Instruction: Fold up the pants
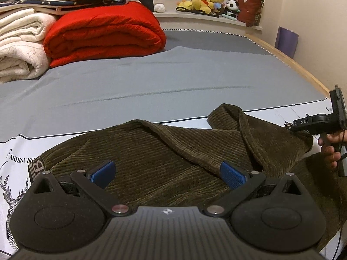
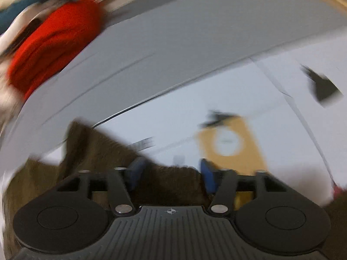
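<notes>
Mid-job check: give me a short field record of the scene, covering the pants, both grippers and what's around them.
pants: olive-brown corduroy pants, rumpled and partly folded over on a white printed sheet
left gripper: left gripper open, blue pads wide apart above the pants, holding nothing
right gripper: right gripper open, fabric between its fingers; view motion-blurred, contact unclear
surface: grey bed sheet
nearby: folded red blanket, cream blankets, plush toys on the window sill

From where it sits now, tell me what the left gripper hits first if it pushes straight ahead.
The left gripper, jaws open, would first meet the dark olive corduroy pants bunched right ahead of its blue pads. Beyond them lies the grey bedsheet; depth is uncertain through the fisheye.
</notes>
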